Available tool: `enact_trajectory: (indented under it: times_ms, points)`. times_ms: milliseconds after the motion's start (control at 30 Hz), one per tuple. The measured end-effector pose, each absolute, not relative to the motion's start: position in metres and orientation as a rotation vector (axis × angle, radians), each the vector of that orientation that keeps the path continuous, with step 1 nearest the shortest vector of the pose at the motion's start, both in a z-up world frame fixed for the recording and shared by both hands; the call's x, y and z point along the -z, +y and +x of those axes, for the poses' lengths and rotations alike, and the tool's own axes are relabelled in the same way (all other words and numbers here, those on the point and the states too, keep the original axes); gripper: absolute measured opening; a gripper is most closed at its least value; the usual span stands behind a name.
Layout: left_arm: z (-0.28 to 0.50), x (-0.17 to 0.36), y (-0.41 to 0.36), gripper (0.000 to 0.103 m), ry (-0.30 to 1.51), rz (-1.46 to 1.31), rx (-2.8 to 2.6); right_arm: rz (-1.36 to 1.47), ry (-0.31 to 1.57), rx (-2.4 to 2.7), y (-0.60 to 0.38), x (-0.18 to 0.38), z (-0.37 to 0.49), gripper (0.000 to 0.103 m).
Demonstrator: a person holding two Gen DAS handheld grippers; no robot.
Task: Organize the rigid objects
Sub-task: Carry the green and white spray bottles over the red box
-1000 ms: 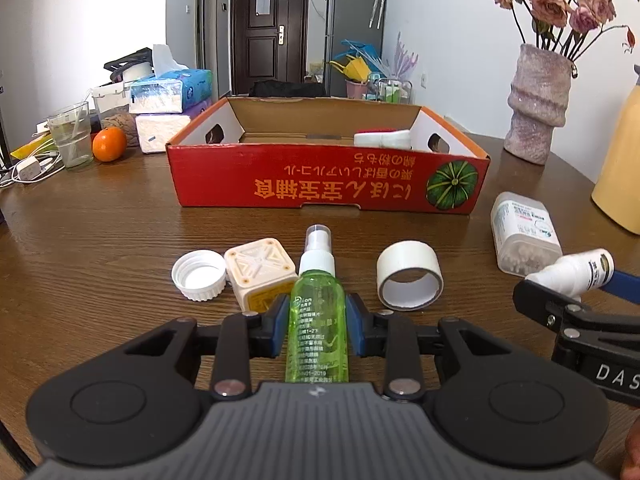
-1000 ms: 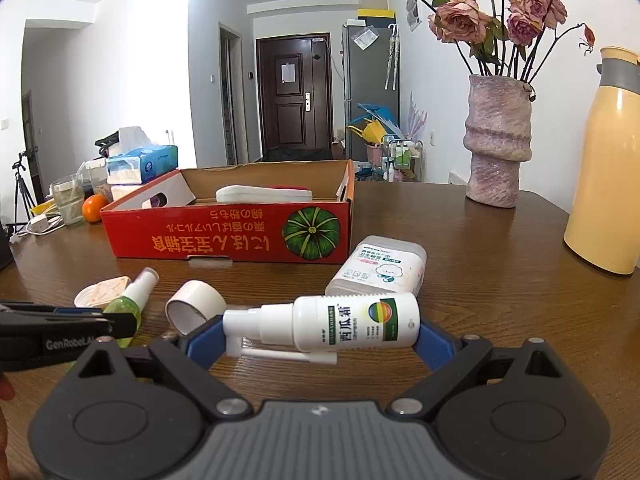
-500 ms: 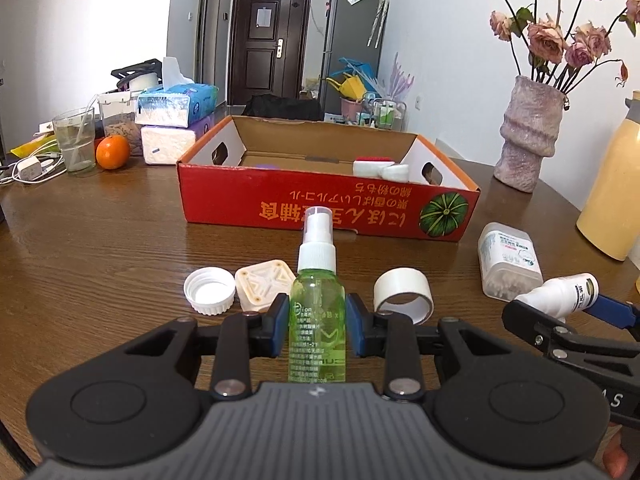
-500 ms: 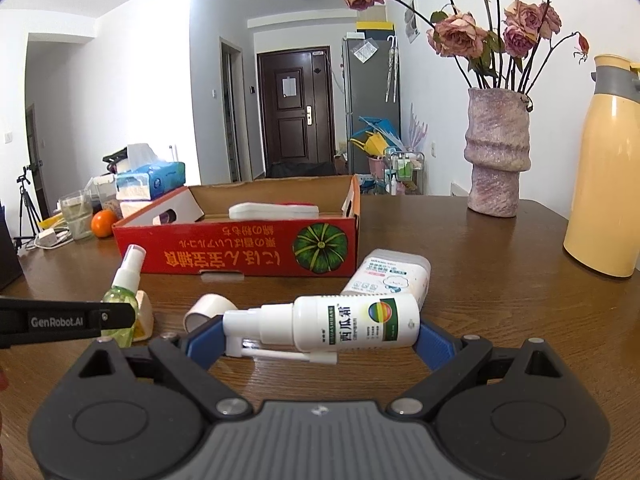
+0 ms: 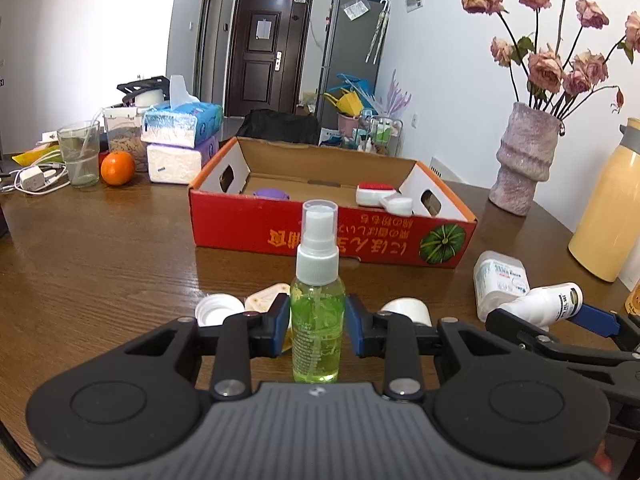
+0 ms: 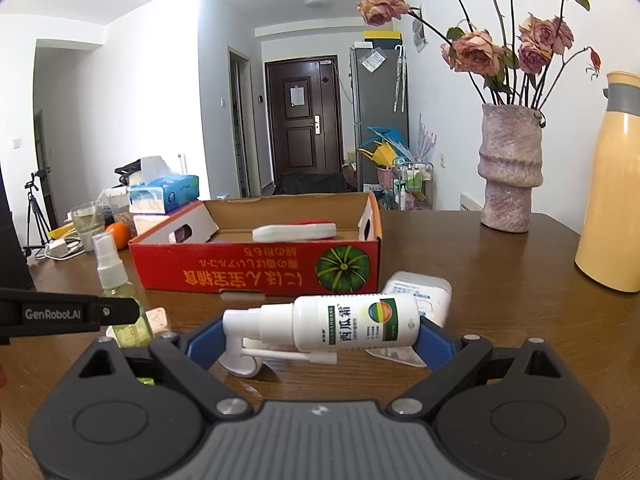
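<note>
My left gripper (image 5: 318,322) is shut on a green spray bottle (image 5: 318,312), held upright above the wooden table; the bottle also shows in the right wrist view (image 6: 116,280). My right gripper (image 6: 320,334) is shut on a white spray bottle (image 6: 340,322), held sideways; it also shows in the left wrist view (image 5: 548,302). The red cardboard box (image 5: 332,228) stands ahead, open, with a white and red object (image 5: 376,192) and a purple lid (image 5: 271,194) inside. The box also shows in the right wrist view (image 6: 256,268).
On the table lie a white cap (image 5: 218,310), a cream square piece (image 5: 266,298), a tape roll (image 5: 408,308) and a white pill container (image 5: 498,280). A vase (image 5: 524,160) and yellow thermos (image 5: 608,208) stand right. Tissue packs (image 5: 180,140), a glass (image 5: 78,152) and an orange (image 5: 117,168) stand left.
Both grippers have risen with their bottles. The green bottle has come off the table and now stands higher against the box front.
</note>
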State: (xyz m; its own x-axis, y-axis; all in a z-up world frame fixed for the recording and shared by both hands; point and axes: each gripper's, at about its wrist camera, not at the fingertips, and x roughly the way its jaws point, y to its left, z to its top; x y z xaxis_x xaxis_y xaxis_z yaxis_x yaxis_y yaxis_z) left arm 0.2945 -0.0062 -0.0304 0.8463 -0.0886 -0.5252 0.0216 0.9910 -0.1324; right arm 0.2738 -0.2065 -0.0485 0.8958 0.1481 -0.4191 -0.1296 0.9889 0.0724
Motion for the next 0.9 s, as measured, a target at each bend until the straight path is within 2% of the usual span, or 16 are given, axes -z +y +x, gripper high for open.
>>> enact_trajectory:
  times_ms: [900]
  points:
    - [0.345, -0.028, -0.002, 0.031, 0.411, -0.151, 0.055, 0.061, 0.316, -0.138, -0.186, 0.0, 0.327, 0.097]
